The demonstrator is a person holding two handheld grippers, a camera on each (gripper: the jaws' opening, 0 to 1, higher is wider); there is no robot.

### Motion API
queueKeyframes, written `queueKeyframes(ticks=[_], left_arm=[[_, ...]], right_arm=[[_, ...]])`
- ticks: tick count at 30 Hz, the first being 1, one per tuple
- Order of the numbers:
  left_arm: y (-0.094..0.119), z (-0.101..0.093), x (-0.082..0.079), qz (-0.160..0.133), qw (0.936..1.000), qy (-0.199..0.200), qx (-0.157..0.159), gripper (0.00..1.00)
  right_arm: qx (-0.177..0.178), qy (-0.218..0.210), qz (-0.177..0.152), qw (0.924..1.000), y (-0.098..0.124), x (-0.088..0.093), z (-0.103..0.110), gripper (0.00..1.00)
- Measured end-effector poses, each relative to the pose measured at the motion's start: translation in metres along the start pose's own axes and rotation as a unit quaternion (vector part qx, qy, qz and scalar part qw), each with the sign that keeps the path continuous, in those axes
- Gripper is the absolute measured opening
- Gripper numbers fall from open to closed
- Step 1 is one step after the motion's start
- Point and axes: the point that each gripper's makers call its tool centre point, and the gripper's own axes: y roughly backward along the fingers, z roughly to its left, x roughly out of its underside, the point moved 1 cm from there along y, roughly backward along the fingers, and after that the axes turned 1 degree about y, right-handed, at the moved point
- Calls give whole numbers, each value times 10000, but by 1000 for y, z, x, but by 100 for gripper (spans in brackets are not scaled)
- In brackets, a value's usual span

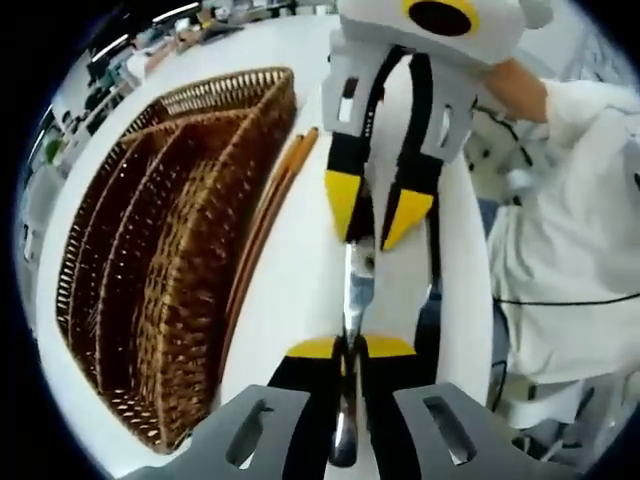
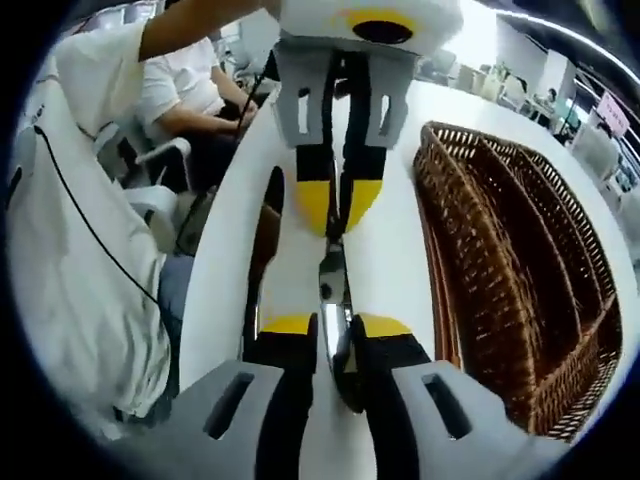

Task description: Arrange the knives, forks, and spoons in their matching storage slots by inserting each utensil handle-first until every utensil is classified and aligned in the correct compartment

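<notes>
Both tools are clamped on one shiny utensil (image 1: pixel 352 290) over the white bench (image 1: pixel 290 290): left tool (image 1: pixel 349 352) at one end, right tool (image 2: pixel 335 330) at the other. Left gripper view catches wooden-handled pieces (image 1: pixel 270 210) lying beside the wicker tray (image 1: pixel 170 250); right gripper view adds seated people (image 2: pixel 190 90).

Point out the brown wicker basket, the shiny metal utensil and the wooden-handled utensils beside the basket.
Brown wicker divided basket (image 1: pixel 262 82), left gripper view, far rim.
Shiny metal utensil (image 1: pixel 357 285), left gripper view, middle of shaft.
Wooden-handled utensils (image 1: pixel 268 212), left gripper view, handle midsection.
</notes>
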Motion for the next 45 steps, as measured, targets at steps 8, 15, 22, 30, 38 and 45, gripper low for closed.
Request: queueKeyframes(ticks=[8, 15, 22, 30, 38, 45], left_arm=[[0, -6, 0, 25, 9989, -327, -321, 7], [-1, -2, -3, 81, 9956, -689, -628, 7], [-6, -6, -18, -135, 9950, -718, -681, 7], [-7, -6, -19, -210, 9973, -532, -459, 7], [-7, -2, -18, -234, 9987, -411, -165, 7], [-8, -2, -17, -189, 9992, -311, -153, 7]], right_arm=[[-481, -1158, -53, 9921, -1, 4, 1, 13], [-839, -1891, -205, 9782, -1, 5, -11, 13], [-970, -2261, -354, 9686, 2, 5, 0, 13], [-812, -2055, -279, 9749, 1, 5, 9, 14], [-255, -480, -22, 9985, -2, 5, 10, 14], [-46, -134, 226, 9996, -8, 2, 3, 9]])
